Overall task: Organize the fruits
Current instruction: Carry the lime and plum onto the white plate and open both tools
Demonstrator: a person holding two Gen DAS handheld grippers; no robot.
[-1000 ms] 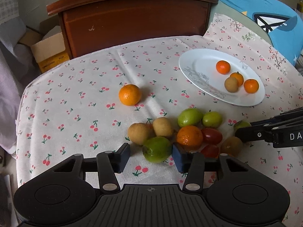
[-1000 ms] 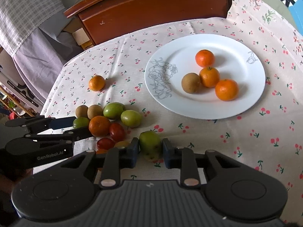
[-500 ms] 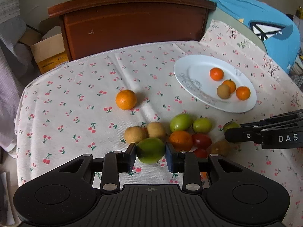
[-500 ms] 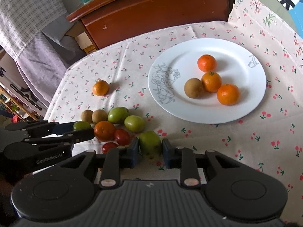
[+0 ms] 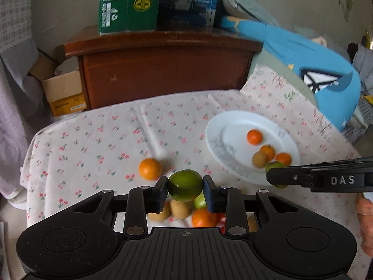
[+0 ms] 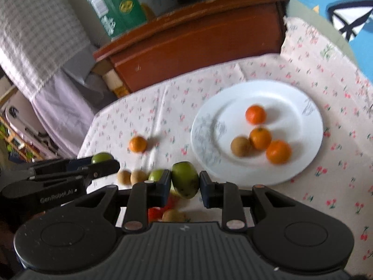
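My left gripper (image 5: pixel 185 186) is shut on a green fruit (image 5: pixel 185 184) and holds it above the cluster of loose fruits (image 5: pixel 202 217) on the cherry-print cloth. My right gripper (image 6: pixel 184 182) is shut on another green fruit (image 6: pixel 185 179), lifted near the near-left rim of the white plate (image 6: pixel 300 107). The plate holds three oranges (image 6: pixel 260 138) and a brown fruit (image 6: pixel 240 146); it also shows in the left wrist view (image 5: pixel 235 126). A lone orange (image 5: pixel 150 168) lies on the cloth left of the plate.
A dark wooden headboard (image 5: pixel 163 70) stands behind the table with cardboard boxes (image 5: pixel 130 2) on top. A blue cushion (image 5: pixel 321 70) lies at the right. Purple cloth (image 6: pixel 63 107) hangs at the left. The table's left edge drops off near a cardboard carton (image 5: pixel 64 93).
Both grippers have risen from the cloth, each carrying its green fruit. The left one closed on its fruit during this second. Both views are blurred from motion.
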